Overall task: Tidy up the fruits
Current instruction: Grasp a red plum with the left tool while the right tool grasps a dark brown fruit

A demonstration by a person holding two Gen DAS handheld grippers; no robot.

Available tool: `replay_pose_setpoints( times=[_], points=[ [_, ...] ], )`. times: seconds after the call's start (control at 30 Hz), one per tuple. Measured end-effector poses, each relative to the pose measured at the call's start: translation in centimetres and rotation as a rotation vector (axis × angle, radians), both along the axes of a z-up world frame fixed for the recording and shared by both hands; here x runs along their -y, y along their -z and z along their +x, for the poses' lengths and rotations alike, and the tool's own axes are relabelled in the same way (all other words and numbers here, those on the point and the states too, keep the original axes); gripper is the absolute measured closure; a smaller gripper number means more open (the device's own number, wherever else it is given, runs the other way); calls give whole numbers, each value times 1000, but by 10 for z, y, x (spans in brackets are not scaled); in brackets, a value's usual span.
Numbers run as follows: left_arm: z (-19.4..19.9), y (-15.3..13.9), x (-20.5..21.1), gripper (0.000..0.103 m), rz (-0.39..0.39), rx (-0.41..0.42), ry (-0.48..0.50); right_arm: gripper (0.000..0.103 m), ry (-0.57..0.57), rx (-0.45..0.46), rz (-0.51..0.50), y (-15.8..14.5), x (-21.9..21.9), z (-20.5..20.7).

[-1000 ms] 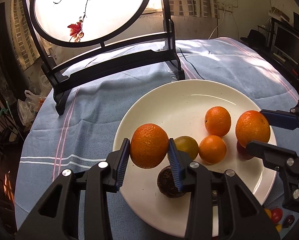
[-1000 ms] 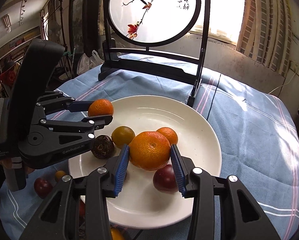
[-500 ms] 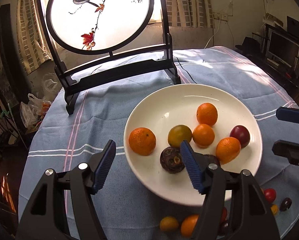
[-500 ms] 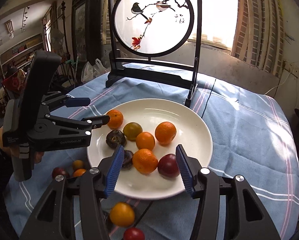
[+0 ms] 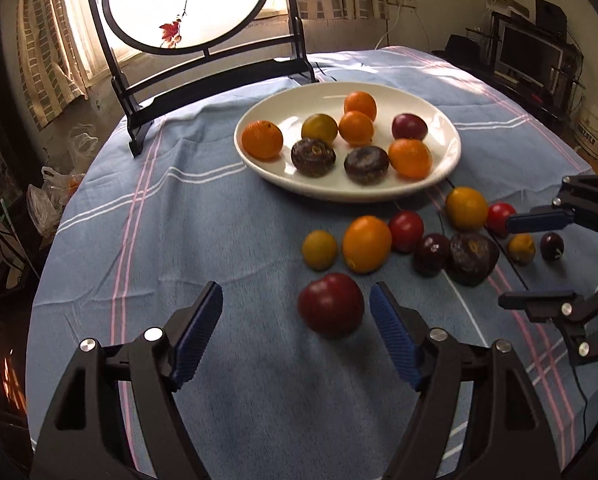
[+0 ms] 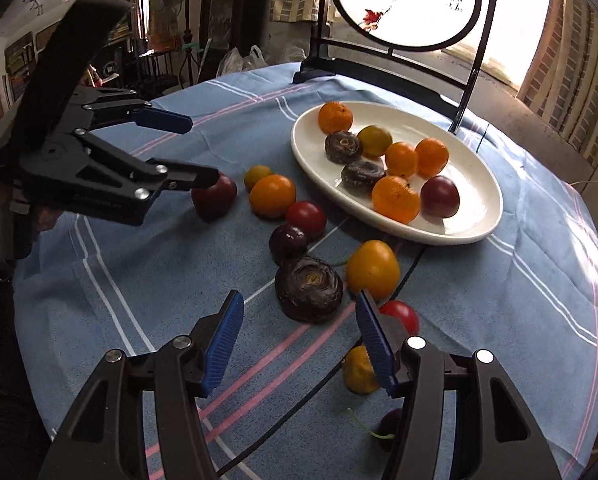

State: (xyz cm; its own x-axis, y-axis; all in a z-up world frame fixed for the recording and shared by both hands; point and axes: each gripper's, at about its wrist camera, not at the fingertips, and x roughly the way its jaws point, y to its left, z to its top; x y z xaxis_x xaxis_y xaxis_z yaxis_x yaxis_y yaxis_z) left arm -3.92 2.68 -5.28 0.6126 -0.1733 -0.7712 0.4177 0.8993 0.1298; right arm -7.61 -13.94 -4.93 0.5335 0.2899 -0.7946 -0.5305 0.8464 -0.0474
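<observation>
Fruit all over the blue cloth, and both grippers are empty, jaws spread wide. Left gripper (image 5: 297,326) hovers over the red plum (image 5: 331,305), which sits on the tabletop right between its blue pads, nothing touching that I can see. Right gripper (image 6: 299,334) has lined up on the dark, wrinkled fruit (image 6: 309,288), with a yellow fruit (image 6: 373,268) just beside it on the right and a small red one (image 6: 403,315) tucked against the right pad.

Far side, the plate (image 5: 451,152) already carries eight pieces: oranges, two dark wrinkled ones, a plum, a greenish-yellow one. Near it, loose on the cloth, lies a cluster: an orange (image 5: 366,243), a small yellow fruit (image 5: 319,249), a red one (image 5: 405,231) and more off to the right.

So, by my reckoning, roughly half is done, and each hand is going for its next pick. To do it well, the left wants to drop straight down until the pads bracket the plum's widest part, then close gently; it is round and may roll away. The right has the trickier job, I'd say: crowded neighbours. It should shift a touch left so its right pad clears the small red fruit before it closes on the dark one, or it will nudge the lot.
</observation>
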Motion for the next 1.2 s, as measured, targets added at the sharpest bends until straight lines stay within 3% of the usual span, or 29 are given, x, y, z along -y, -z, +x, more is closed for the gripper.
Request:
replay_pose_setpoints(
  times=[0.17, 0.3, 0.33, 0.4, 0.47, 0.63, 0.87, 1.2],
  points=[
    [3, 18, 6, 29, 2, -45, 24, 46, 20, -57, 19, 13, 2, 13],
    [17, 22, 11, 31, -25, -64, 17, 62, 20, -52, 16, 15, 1, 15],
    [19, 22, 13, 33, -28, -67, 18, 63, 18, -53, 20, 15, 2, 15],
    [20, 24, 16, 56, -22, -74, 29, 63, 18, -50, 27, 14, 4, 15],
    [18, 25, 19, 64, -14, -78, 40, 63, 15, -46, 32, 13, 5, 12],
    [7, 19, 19, 64, -14, -63, 62, 63, 14, -22, 65, 1, 12, 1],
    [2, -13, 24, 64, -42, 5, 73, 63, 37, 30, 113, -23, 28, -6],
    [49, -67, 49, 64, -107, 114, 36, 63, 142, 160, 191, -70, 63, 35]
  ],
)
